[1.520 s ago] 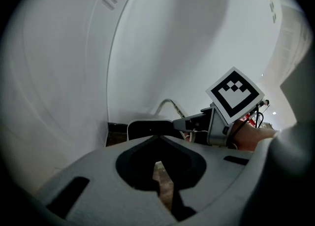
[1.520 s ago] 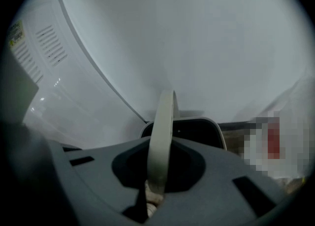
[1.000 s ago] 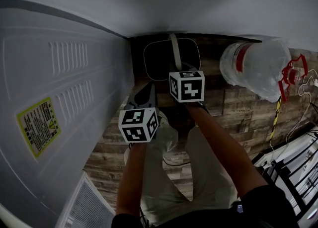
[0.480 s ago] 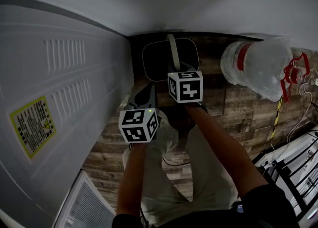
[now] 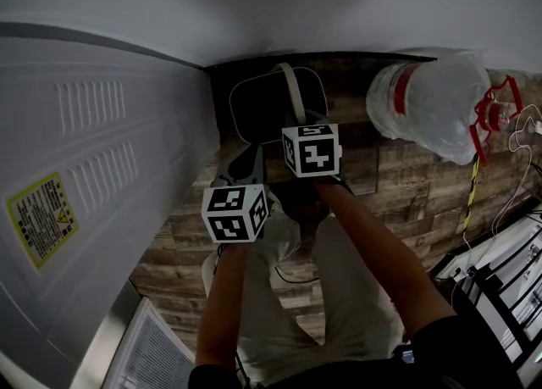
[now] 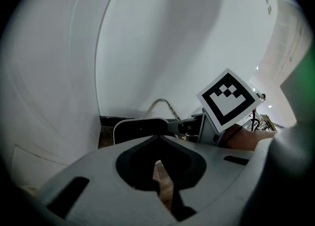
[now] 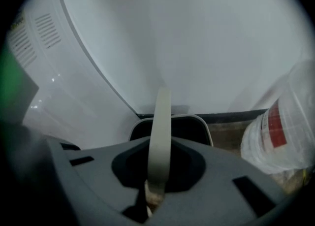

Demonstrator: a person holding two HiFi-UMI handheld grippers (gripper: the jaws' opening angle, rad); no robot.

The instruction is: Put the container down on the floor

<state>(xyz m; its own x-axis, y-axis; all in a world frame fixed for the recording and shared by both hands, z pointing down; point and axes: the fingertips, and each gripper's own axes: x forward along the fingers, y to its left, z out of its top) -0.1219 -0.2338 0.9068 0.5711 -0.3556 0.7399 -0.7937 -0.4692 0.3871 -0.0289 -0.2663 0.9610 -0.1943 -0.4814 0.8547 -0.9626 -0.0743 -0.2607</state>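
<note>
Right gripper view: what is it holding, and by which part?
The right gripper grips the dark container by its pale arched handle, near the handle's top.

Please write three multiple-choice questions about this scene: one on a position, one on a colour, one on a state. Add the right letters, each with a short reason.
1. In the head view, where does the large clear plastic bottle with a red band lie relative to the dark container with a pale rim?
A. To its left
B. To its right
C. Inside it

2. What colour is the warning label on the white appliance panel?
A. Yellow
B. Blue
C. Green

3. What is the state of the right gripper?
A. Open and empty
B. Shut on the container's pale strap handle
C. Shut on the bottle

Answers:
1 B: the bottle lies at the image's right and the container sits in the corner by the appliance.
2 A: the label is yellow with dark print.
3 B: the handle runs straight into the closed jaws.
</note>
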